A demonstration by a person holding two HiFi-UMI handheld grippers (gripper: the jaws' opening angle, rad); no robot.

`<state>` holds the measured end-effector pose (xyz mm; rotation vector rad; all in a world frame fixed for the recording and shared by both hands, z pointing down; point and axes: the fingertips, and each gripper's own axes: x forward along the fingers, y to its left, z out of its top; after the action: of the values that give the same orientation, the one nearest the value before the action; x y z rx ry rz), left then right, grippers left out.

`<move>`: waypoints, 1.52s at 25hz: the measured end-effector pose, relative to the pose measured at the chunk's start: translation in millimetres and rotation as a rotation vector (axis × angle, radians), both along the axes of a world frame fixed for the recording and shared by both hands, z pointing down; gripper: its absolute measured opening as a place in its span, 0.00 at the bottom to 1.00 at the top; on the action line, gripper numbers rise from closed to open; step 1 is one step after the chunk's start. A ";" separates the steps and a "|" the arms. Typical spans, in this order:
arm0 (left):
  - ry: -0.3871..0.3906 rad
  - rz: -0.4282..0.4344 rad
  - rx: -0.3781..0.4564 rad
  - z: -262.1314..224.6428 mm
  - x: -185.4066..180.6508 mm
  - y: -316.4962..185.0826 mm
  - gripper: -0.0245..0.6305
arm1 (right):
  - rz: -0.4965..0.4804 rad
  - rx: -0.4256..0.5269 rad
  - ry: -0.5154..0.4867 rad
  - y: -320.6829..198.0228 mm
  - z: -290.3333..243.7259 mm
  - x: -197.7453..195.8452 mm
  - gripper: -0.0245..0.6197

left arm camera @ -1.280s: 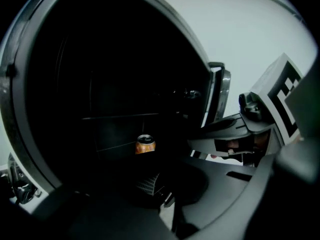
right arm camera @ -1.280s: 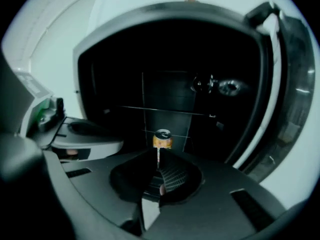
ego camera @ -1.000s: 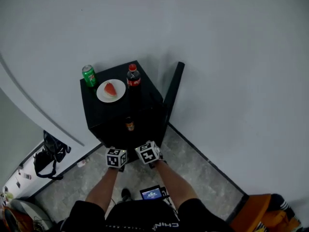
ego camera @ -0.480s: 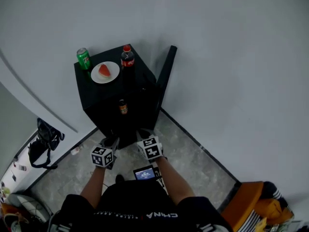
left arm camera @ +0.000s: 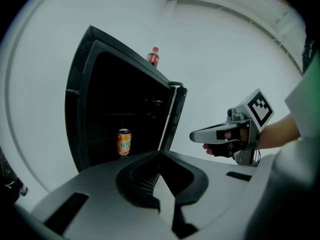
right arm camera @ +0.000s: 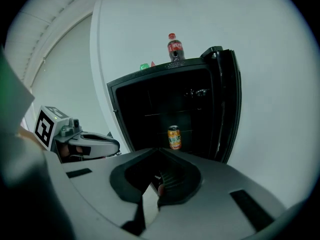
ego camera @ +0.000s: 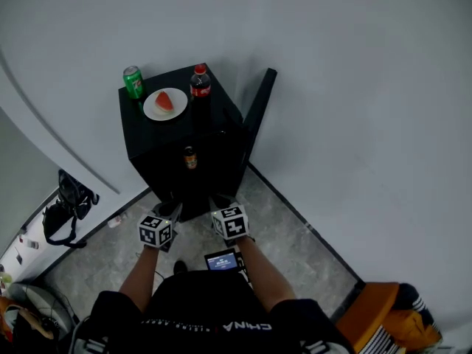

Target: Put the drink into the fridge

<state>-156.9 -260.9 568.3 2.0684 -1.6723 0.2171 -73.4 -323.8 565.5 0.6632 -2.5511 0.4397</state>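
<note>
1. At the far left of the head view a dark bag [ego camera: 63,223] lies on the floor [ego camera: 295,249], partly cut off by the wall's edge; what kind of bag it is cannot be made out.
2. A green can [ego camera: 133,82] stands on the back left corner of the black fridge [ego camera: 177,130]. The right gripper view shows only its rim above the fridge top.
3. Just right of it sits a white plate [ego camera: 156,110] with a red slice of watermelon [ego camera: 164,101].
4. A cola bottle [ego camera: 200,81] stands upright at the back right corner. In the left gripper view only its upper part clears the fridge's edge.
5. The drink, an orange can [right arm camera: 174,137], stands upright on a shelf inside the fridge. The interior around it is too dark to read.
6. The fridge door [ego camera: 258,113] stands open on the right, seen edge-on.
7. The left claw [left arm camera: 160,155] hovers low in front of the fridge, its jaws together with nothing between them.
8. The right claw [right arm camera: 159,151] hovers beside it, well apart from the can, jaws likewise closed and empty.
9. A small lit screen [ego camera: 221,260] sits at the person's waist; its content is unreadable.
10. An orange object [ego camera: 383,308] at the lower right is cut off by the frame.
</note>
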 end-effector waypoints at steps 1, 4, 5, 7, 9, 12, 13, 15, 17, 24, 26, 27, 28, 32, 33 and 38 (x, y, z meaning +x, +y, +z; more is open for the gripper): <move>-0.001 -0.003 -0.003 -0.2 3.7 -0.9 0.05 | -0.005 -0.004 -0.002 0.0 0.6 2.6 0.06; 0.004 -0.004 -0.026 5.3 23.7 0.8 0.05 | -0.017 -0.023 0.000 0.1 9.0 17.8 0.06; 0.007 -0.003 -0.037 8.0 31.2 2.2 0.05 | -0.014 -0.032 0.000 -1.2 12.9 24.0 0.06; 0.017 -0.008 -0.058 13.4 45.7 7.3 0.05 | -0.001 -0.055 -0.004 -3.6 20.5 34.2 0.06; 0.024 -0.017 -0.081 20.5 59.2 17.7 0.05 | 0.000 -0.081 -0.012 -0.7 29.0 39.4 0.06; 0.009 -0.026 -0.111 29.9 67.4 36.5 0.05 | -0.013 -0.110 -0.027 8.1 37.2 38.2 0.06; 0.003 -0.031 -0.119 32.3 66.7 44.0 0.05 | -0.015 -0.117 -0.027 12.3 39.0 38.6 0.06; -0.002 -0.053 -0.131 36.0 60.6 59.0 0.05 | -0.011 -0.131 -0.026 21.7 43.4 41.9 0.06; -0.001 -0.081 -0.132 37.6 52.6 71.4 0.05 | 0.012 -0.157 -0.026 29.8 49.3 46.1 0.06; 0.014 -0.046 -0.093 31.0 44.9 121.7 0.05 | 0.090 -0.165 -0.022 66.7 48.9 42.6 0.06; 0.032 -0.043 -0.083 31.8 38.0 145.7 0.05 | 0.101 -0.151 -0.017 85.5 45.8 39.4 0.06; 0.042 -0.044 -0.080 32.7 34.3 158.5 0.05 | 0.103 -0.144 -0.012 96.7 44.5 37.8 0.06; 0.050 -0.044 -0.077 33.8 31.3 171.3 0.05 | 0.103 -0.134 -0.006 108.7 43.3 36.5 0.06; 0.069 -0.027 -0.061 37.4 25.3 216.8 0.05 | 0.106 -0.100 0.020 158.4 42.2 36.0 0.06; 0.071 -0.018 -0.057 38.1 25.3 226.9 0.05 | 0.109 -0.094 0.022 170.8 42.0 37.0 0.06; 0.089 0.047 -0.053 40.8 40.3 272.4 0.05 | 0.151 -0.079 0.032 231.2 40.9 56.5 0.06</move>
<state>-116.6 11.5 609.2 2.0494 -1.5506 0.1800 -16.8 -92.6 606.5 0.8298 -2.4487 0.5730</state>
